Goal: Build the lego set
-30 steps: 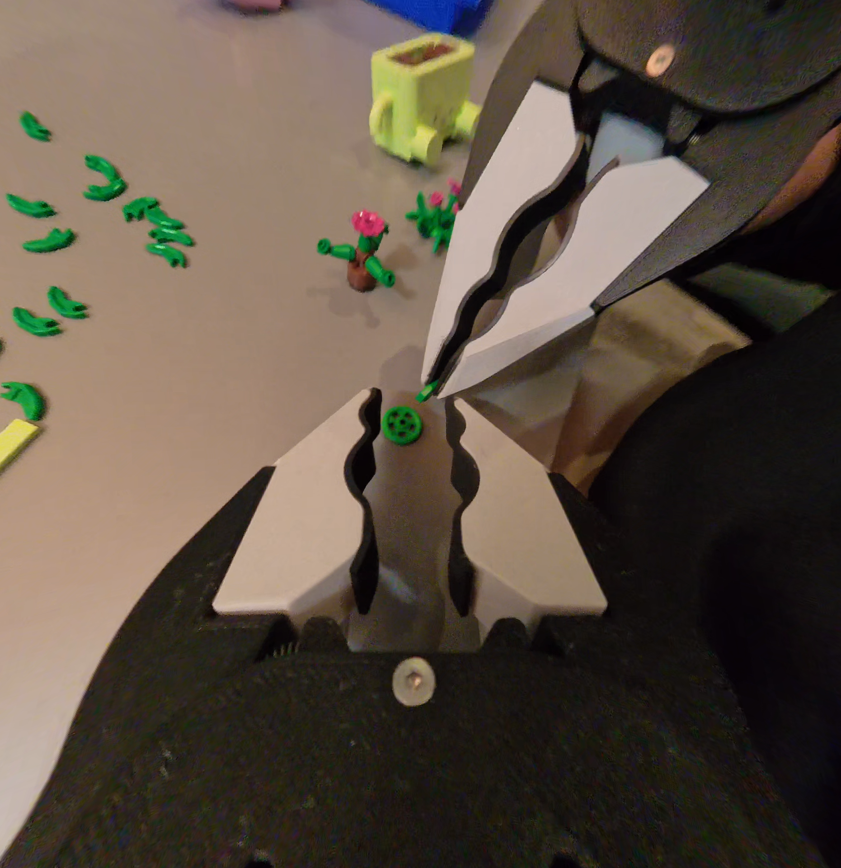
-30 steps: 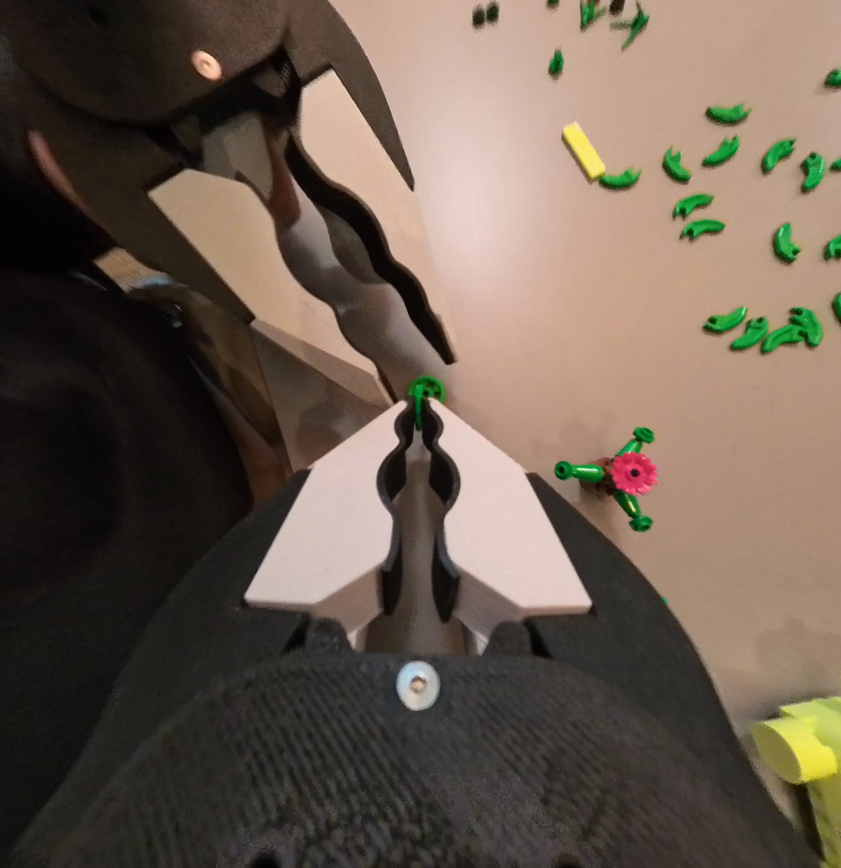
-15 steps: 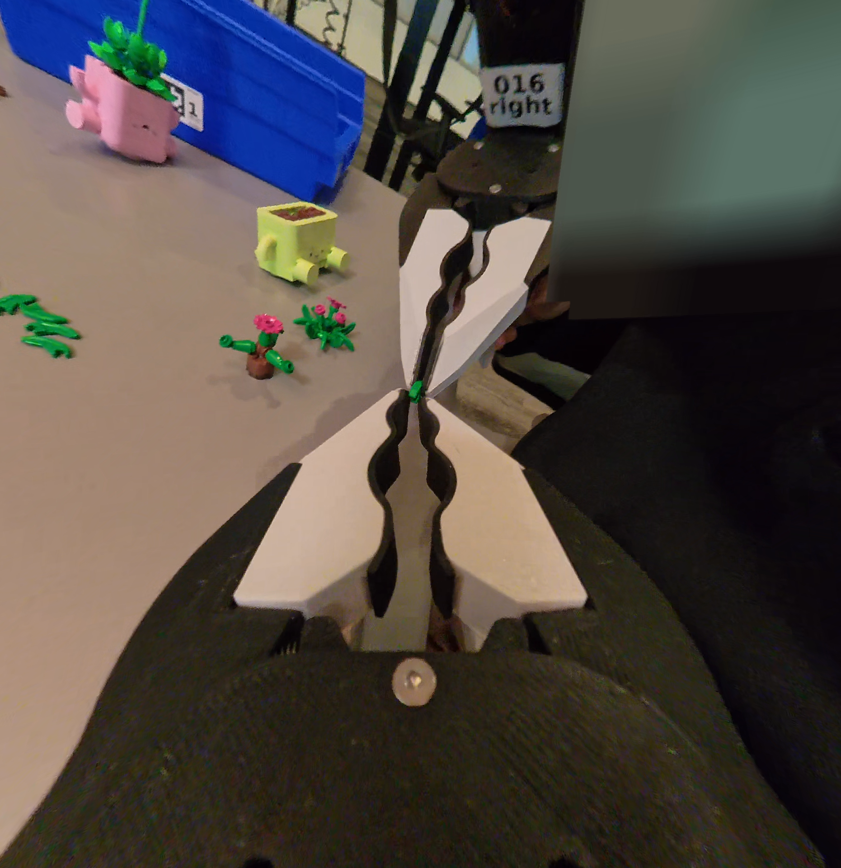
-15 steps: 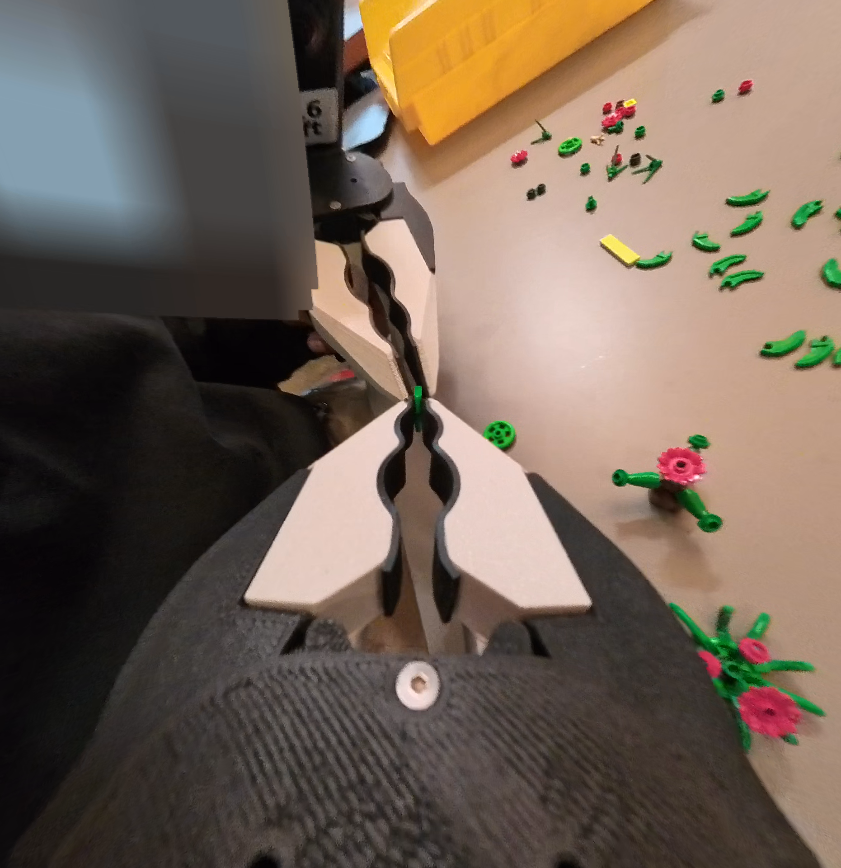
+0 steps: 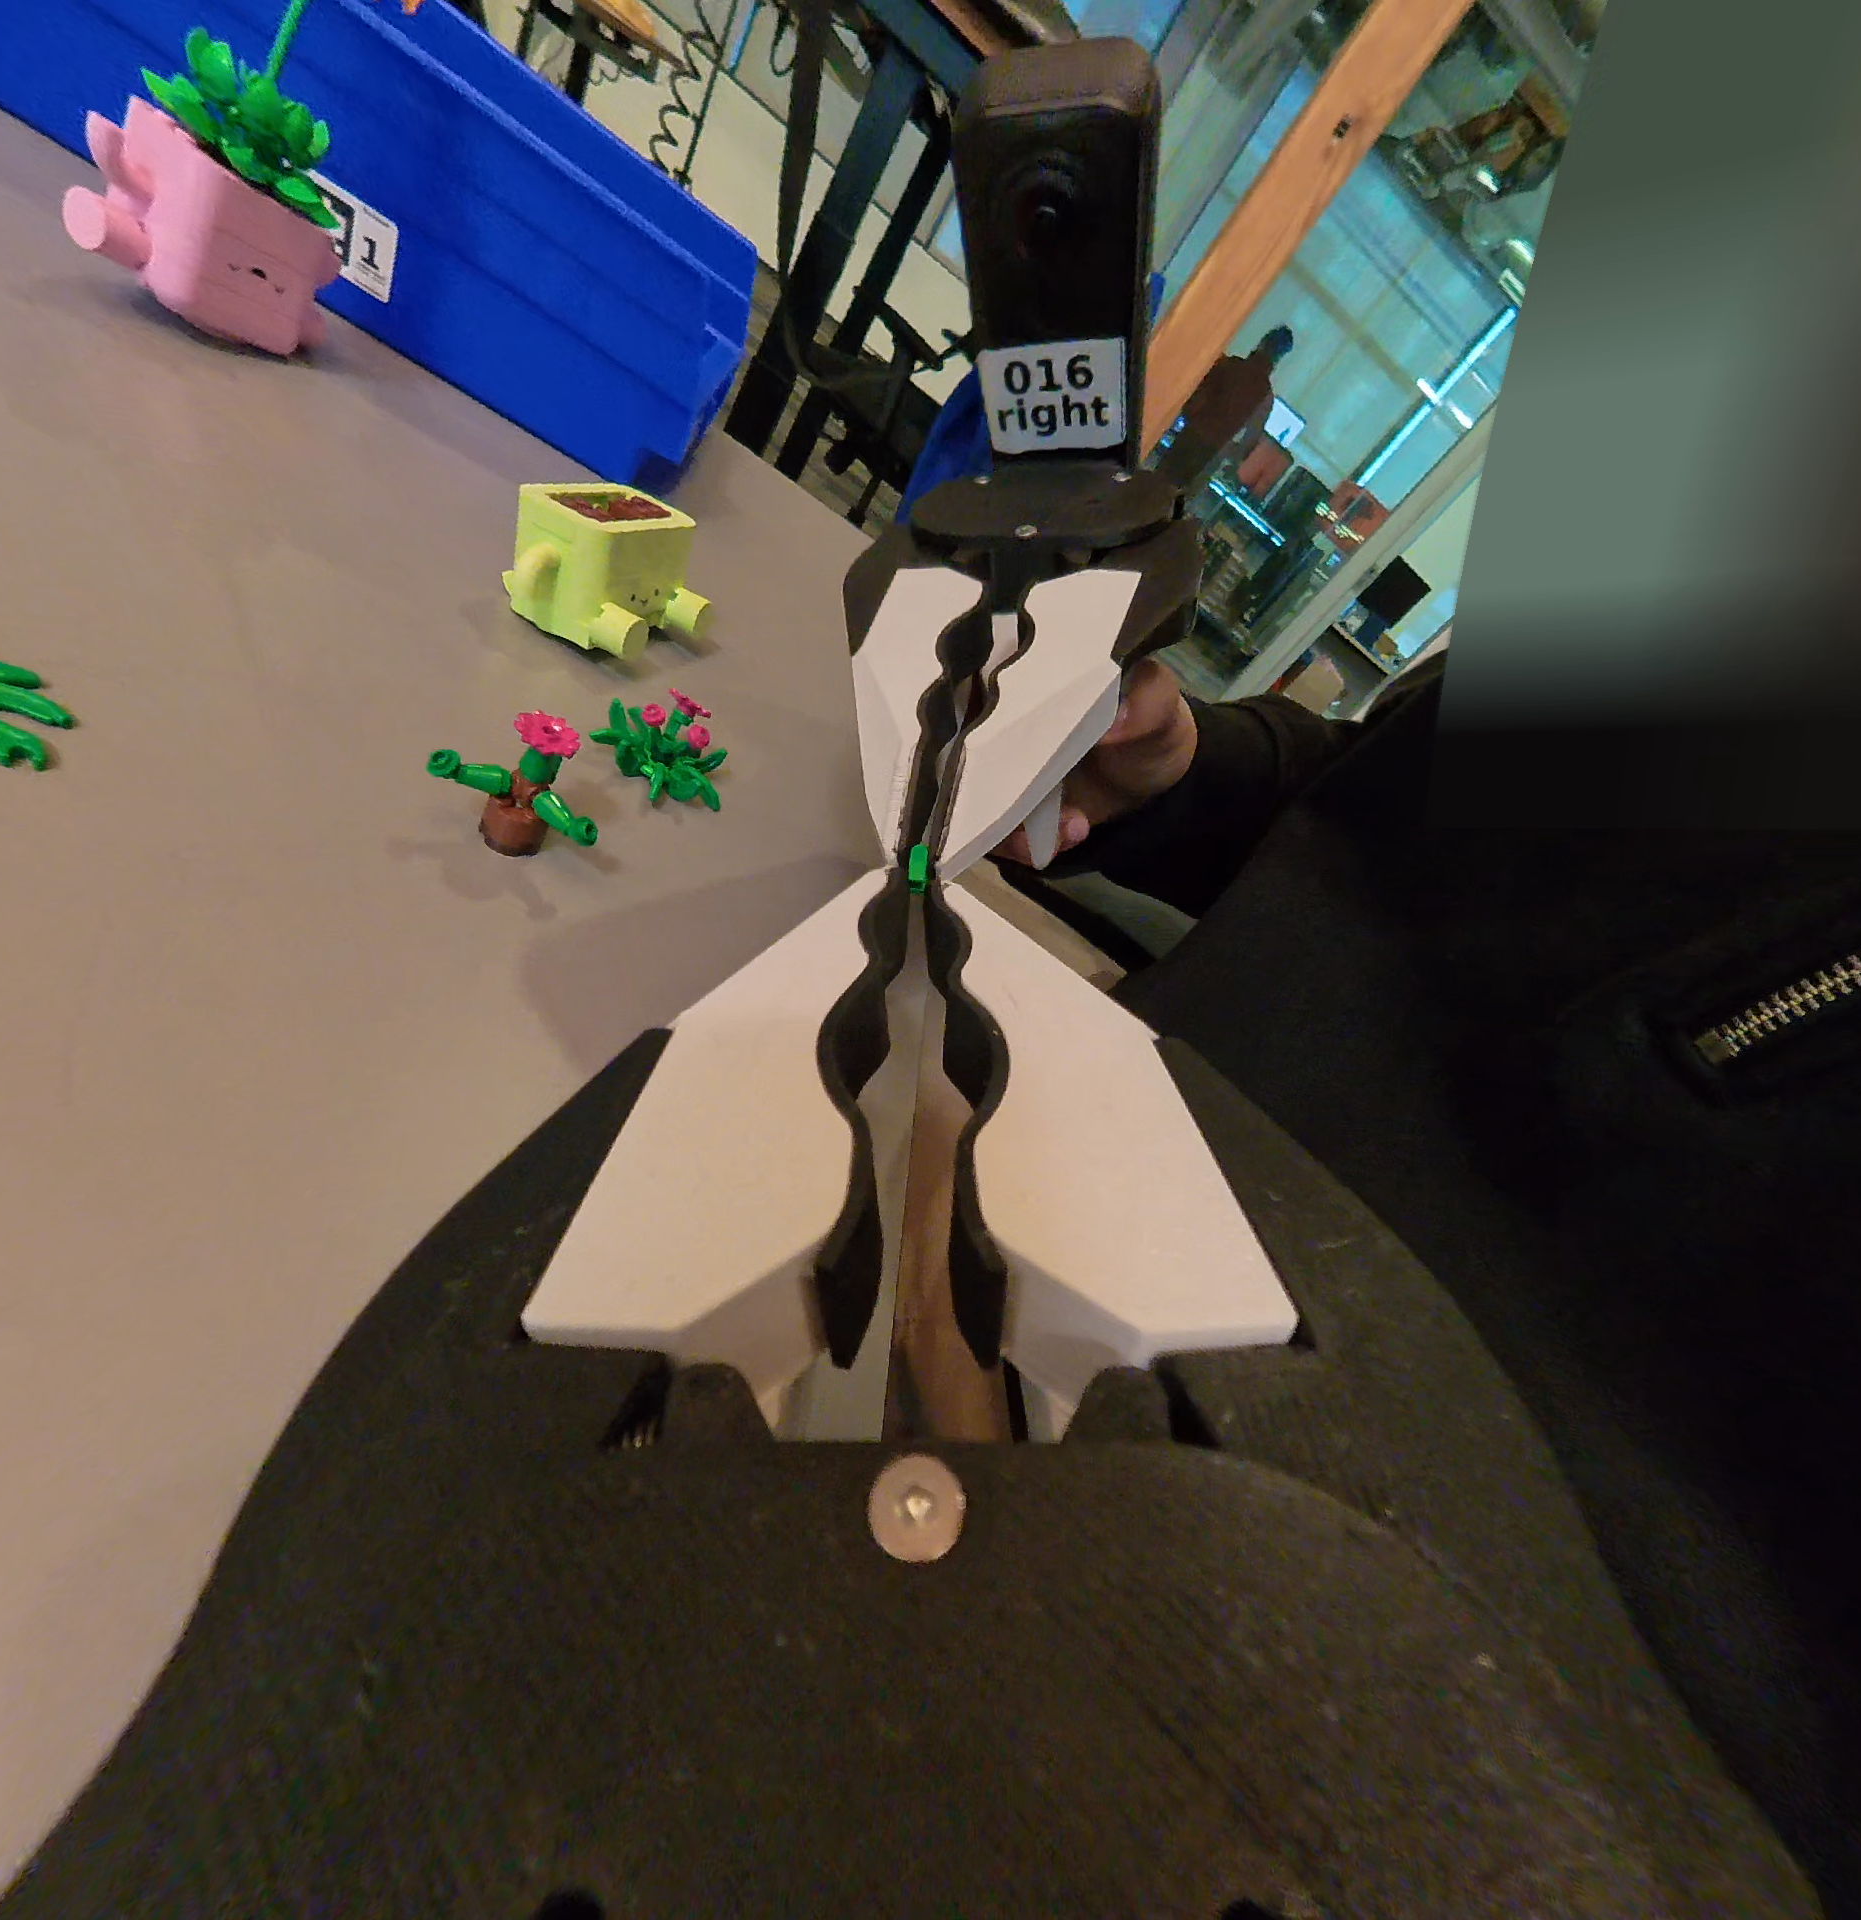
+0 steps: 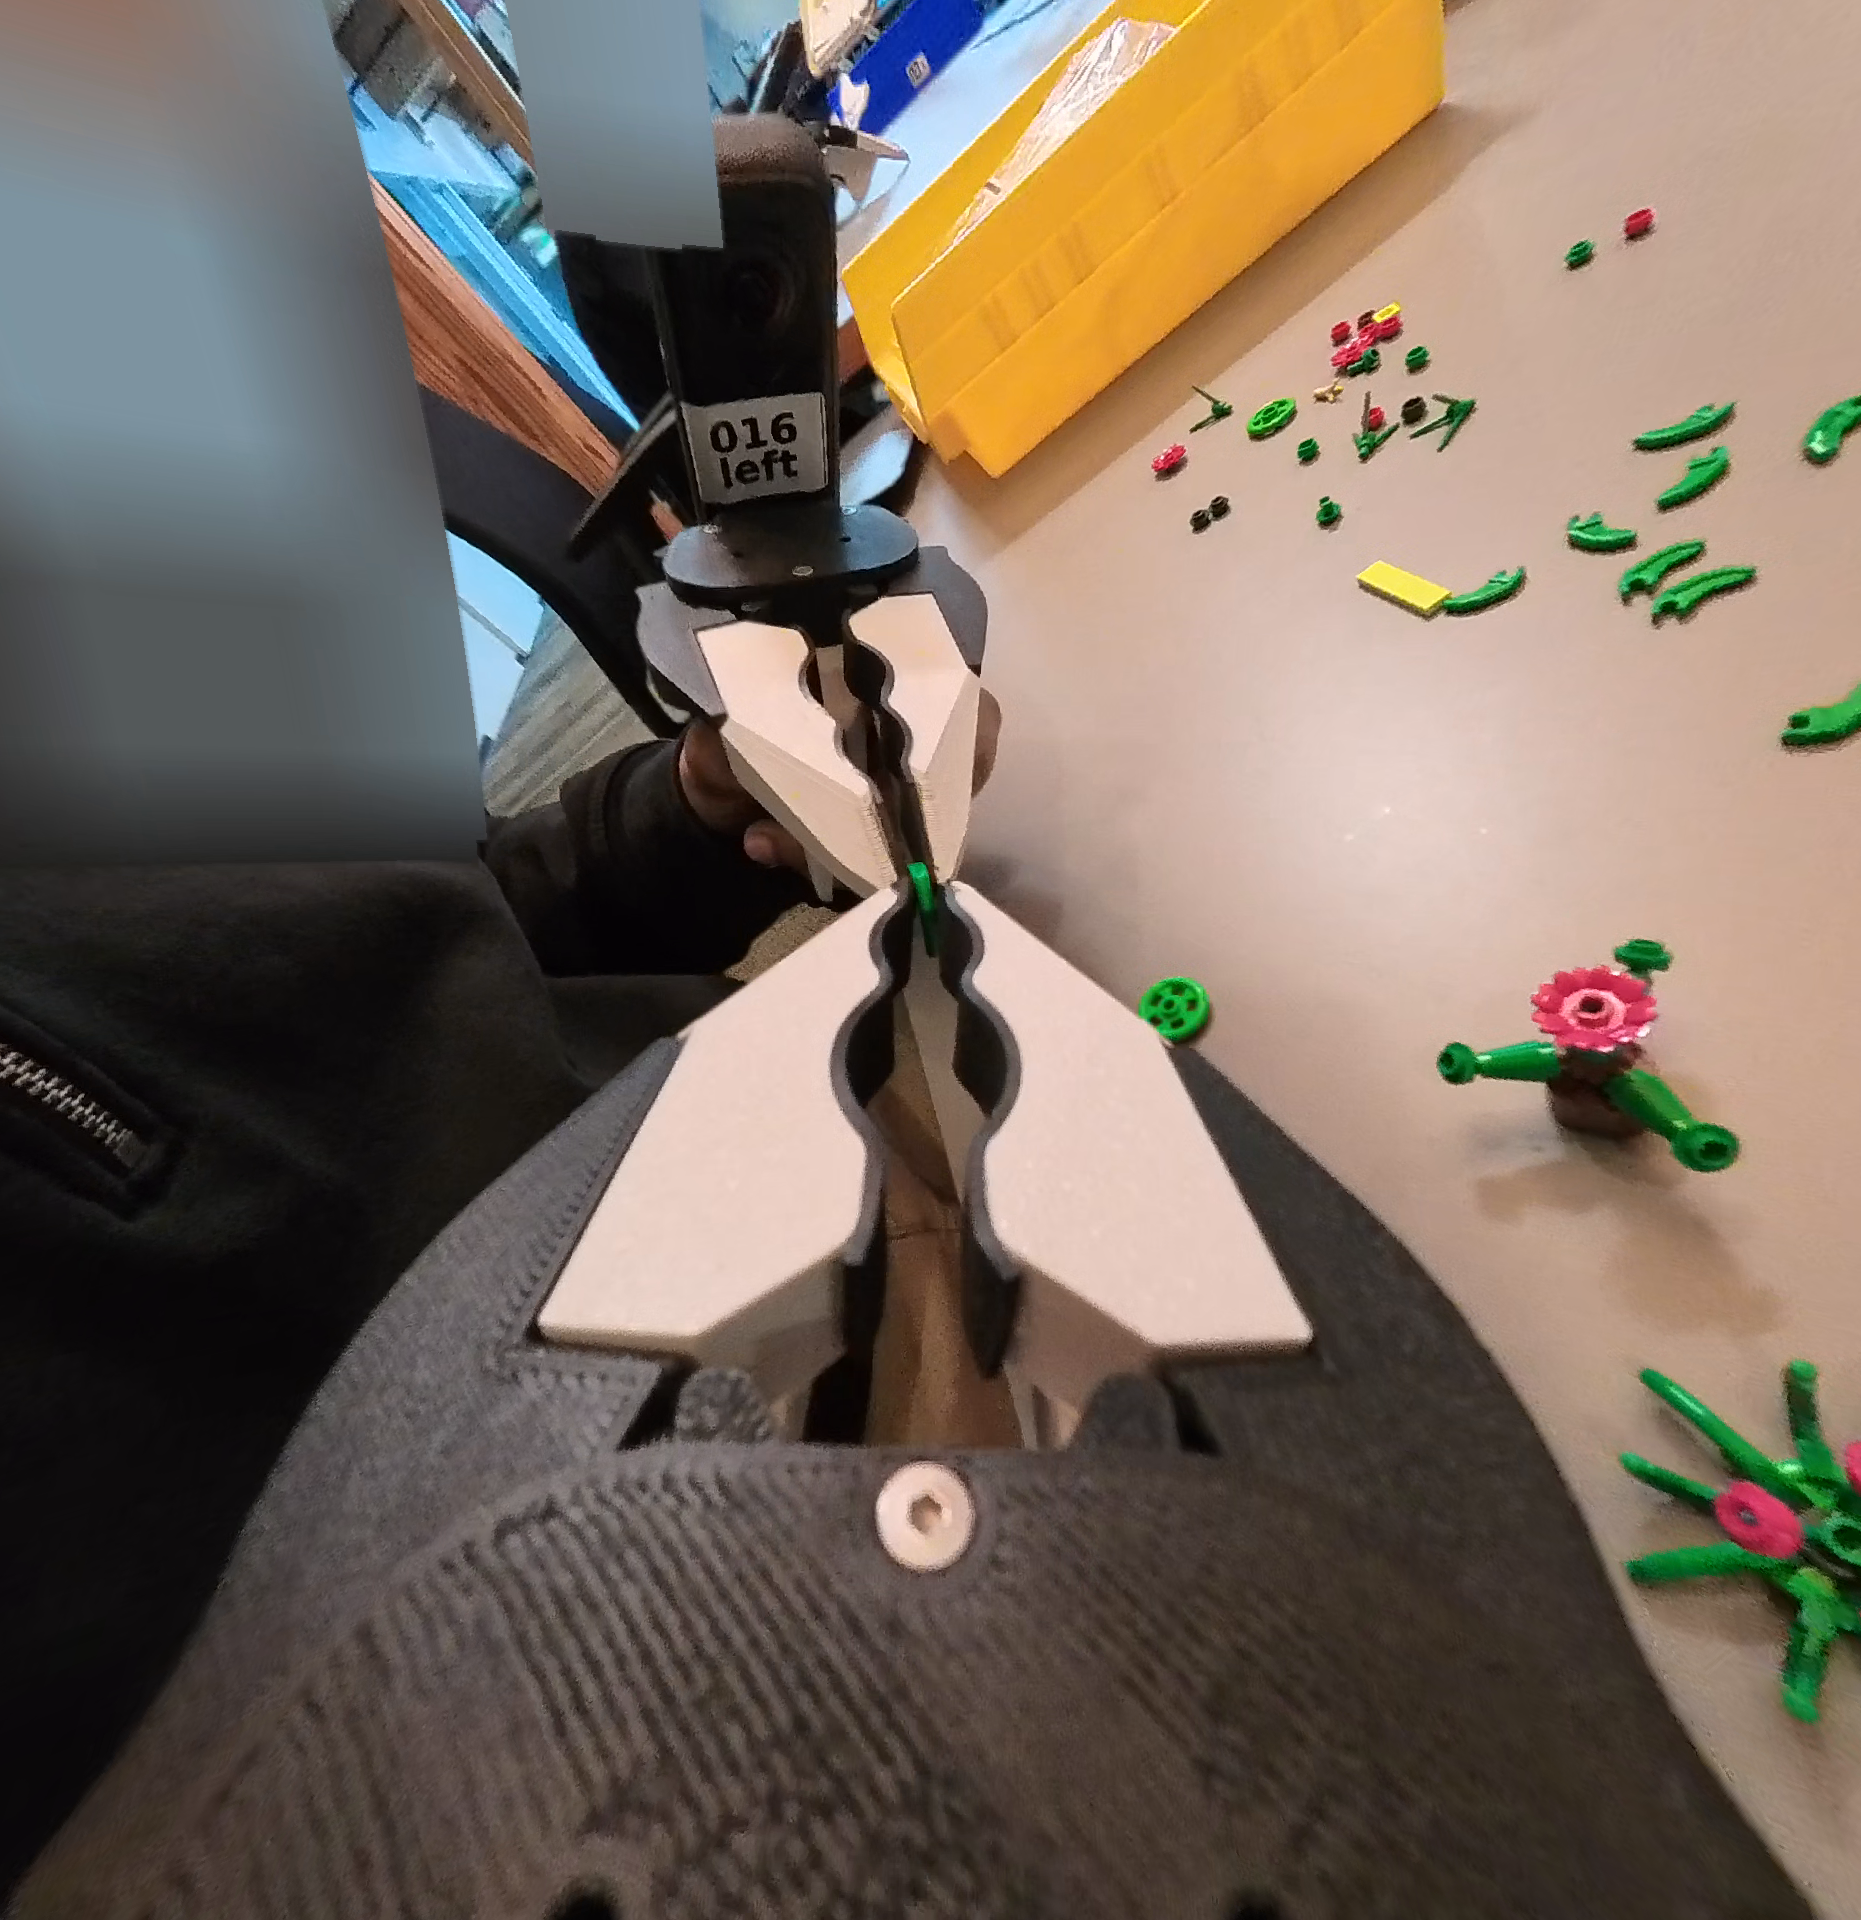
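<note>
Your two tools have come up off the bench (image 5: 230,1039) and now meet tip to tip in the air at its near edge, where a second ago they were low over the green wheel-shaped piece (image 6: 1175,1008); that piece lies behind on the bench, so what you are handling is a different part. The left tool (image 5: 913,883) is narrowed onto a small green piece (image 5: 917,868), and the right tool (image 6: 921,914) is pinched on it from the other end. It reads as a hand-over or re-grip, and whether it is one element or two joined is too small to tell. On the bench you have two built pots, one pink (image 5: 204,244) and one lime (image 5: 604,582), one single-bloom stem on a brown base (image 5: 521,779), one leafy flower cluster (image 5: 661,748), one yellow tile (image 6: 1402,587), and roughly a dozen loose green leaves (image 6: 1674,566).
</note>
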`<state>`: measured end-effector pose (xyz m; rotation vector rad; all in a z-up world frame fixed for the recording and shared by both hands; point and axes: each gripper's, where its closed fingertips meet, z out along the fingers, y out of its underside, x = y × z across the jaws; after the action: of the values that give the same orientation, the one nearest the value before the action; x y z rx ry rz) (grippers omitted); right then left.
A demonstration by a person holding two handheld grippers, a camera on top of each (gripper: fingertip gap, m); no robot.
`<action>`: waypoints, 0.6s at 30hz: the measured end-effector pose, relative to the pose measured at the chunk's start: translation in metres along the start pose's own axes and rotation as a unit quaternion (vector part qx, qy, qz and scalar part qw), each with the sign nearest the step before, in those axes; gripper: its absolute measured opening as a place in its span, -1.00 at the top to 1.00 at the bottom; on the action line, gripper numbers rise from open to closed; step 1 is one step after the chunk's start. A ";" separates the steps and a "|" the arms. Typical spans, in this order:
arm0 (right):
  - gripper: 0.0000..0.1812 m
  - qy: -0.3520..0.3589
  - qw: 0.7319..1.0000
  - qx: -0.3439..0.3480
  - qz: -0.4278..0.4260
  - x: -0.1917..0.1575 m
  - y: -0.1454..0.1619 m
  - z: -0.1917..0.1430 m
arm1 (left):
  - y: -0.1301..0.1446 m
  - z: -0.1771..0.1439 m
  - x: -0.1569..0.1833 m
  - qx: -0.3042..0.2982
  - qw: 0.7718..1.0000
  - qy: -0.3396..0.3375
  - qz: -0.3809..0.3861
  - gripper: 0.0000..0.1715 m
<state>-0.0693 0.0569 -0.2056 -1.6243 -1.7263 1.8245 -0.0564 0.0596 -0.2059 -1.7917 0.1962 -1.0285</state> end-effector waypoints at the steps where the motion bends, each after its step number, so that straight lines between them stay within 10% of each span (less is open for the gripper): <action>1: 0.98 -0.002 1.000 0.002 0.003 0.000 0.000 0.000 | 0.001 0.000 0.000 -0.002 1.000 0.001 -0.001 1.00; 11: 0.99 0.033 0.999 -0.017 0.027 0.017 0.004 -0.002 | 0.010 -0.001 -0.013 -0.039 0.998 -0.047 0.014 0.83; 18: 1.00 0.166 0.970 -0.172 -0.051 0.056 0.035 0.003 | 0.036 -0.006 -0.051 -0.143 0.965 -0.204 0.086 0.65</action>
<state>-0.0758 0.0835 -0.2660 -1.7970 -1.9958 1.1688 -0.0816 0.0666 -0.2627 -2.1636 0.2497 -0.5087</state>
